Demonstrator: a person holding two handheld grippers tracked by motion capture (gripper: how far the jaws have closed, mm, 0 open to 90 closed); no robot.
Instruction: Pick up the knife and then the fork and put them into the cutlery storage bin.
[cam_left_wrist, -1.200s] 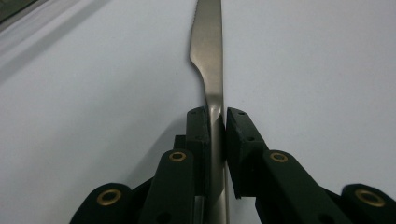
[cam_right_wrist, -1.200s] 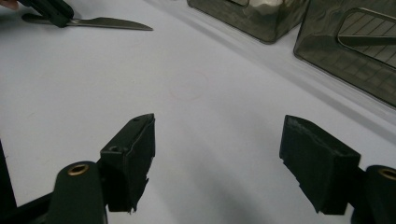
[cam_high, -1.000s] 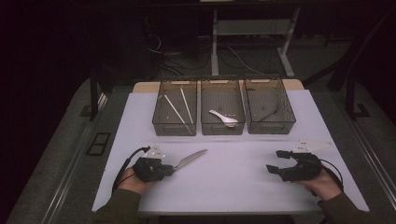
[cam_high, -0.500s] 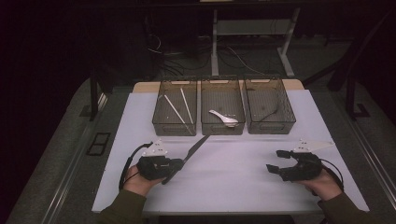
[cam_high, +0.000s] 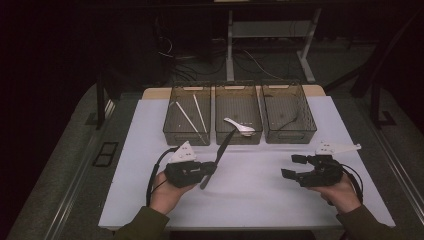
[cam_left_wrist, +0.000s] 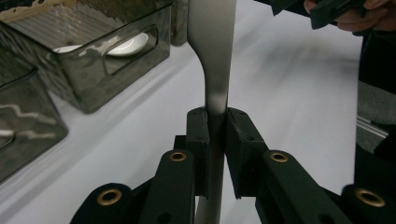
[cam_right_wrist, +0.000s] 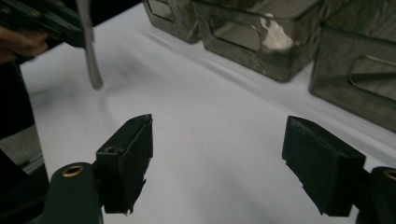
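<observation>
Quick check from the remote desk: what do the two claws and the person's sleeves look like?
Both claws, left and right, are black, with brass-coloured rivets on their jaw arms. Each carries a grey three-cornered plate on top and trails a black cable. The sleeves are dark olive.

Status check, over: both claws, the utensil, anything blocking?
Left claw shut on metal utensil, lifted and angled toward middle bin. Right claw open, empty. Path looks clear.

Left bin: beyond the left tongs, holds two pale sticks.
Middle bin: white spoon inside.
Right bin: beyond the right tongs, holds a thin dark utensil.
White sheet: under both tongs.
</observation>
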